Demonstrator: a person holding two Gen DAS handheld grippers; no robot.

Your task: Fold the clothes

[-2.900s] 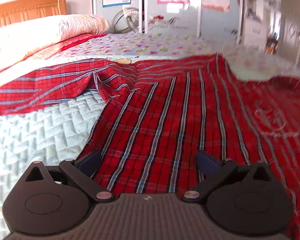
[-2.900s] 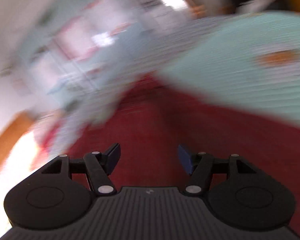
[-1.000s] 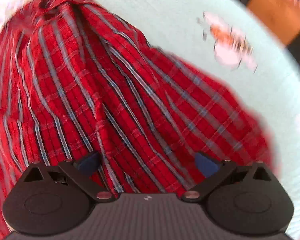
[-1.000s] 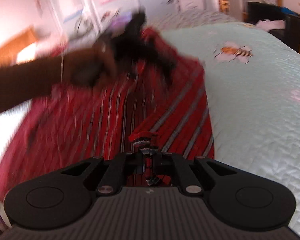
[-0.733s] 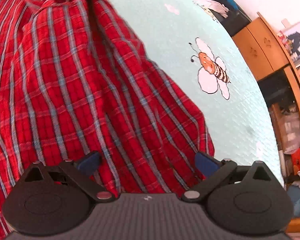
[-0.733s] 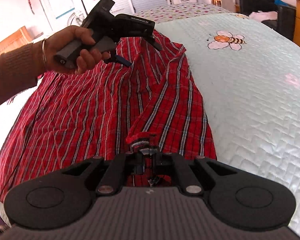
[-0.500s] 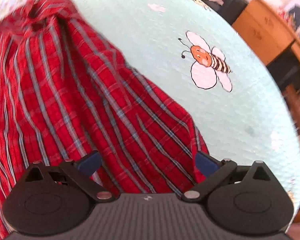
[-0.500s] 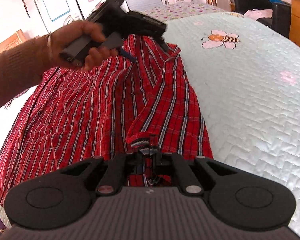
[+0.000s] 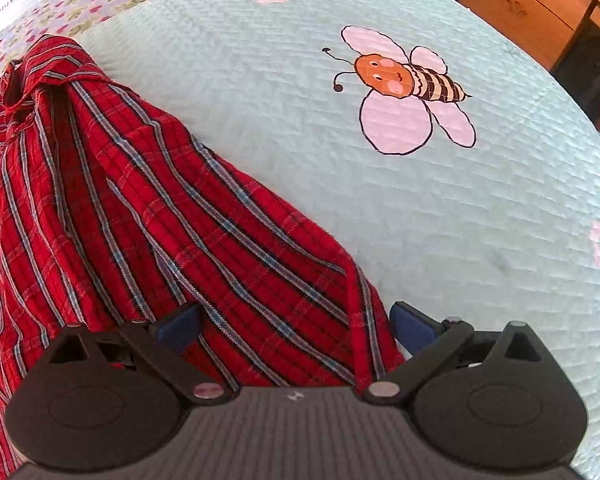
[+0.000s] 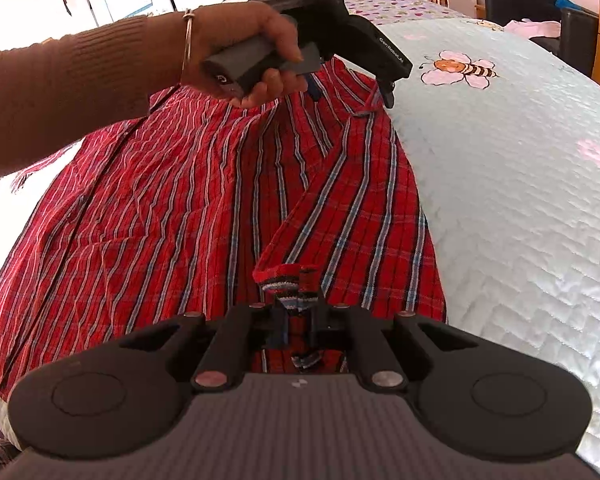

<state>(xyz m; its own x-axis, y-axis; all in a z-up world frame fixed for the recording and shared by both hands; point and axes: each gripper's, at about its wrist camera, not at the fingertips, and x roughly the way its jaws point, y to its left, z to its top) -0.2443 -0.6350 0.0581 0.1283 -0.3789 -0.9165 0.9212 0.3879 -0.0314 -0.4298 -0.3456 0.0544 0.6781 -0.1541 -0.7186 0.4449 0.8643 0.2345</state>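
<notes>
A red plaid shirt [image 10: 188, 208] lies spread on the bed, its right side folded inward [image 9: 204, 216]. My right gripper [image 10: 300, 322] is at the near edge with the shirt's striped cuff [image 10: 286, 276] pinched between its pads; its jaws are opening slightly, the cloth still between them. A hand holds my left gripper [image 10: 351, 92] over the shirt's far collar end. In the left wrist view the left gripper [image 9: 296, 326] is open, hovering above the folded right edge of the shirt, with cloth below it but none gripped.
The pale green quilted bedspread [image 9: 440, 208] with a bee picture [image 9: 404, 88] stretches to the right of the shirt. A wooden dresser [image 9: 532, 12] and a dark chair [image 10: 528, 8] stand beyond the bed. A brown sleeve [image 10: 60, 92] crosses the upper left.
The left gripper has shifted right along the shirt's folded edge, bringing the bee and more bedspread into view. The right gripper stays in place with the cuff.
</notes>
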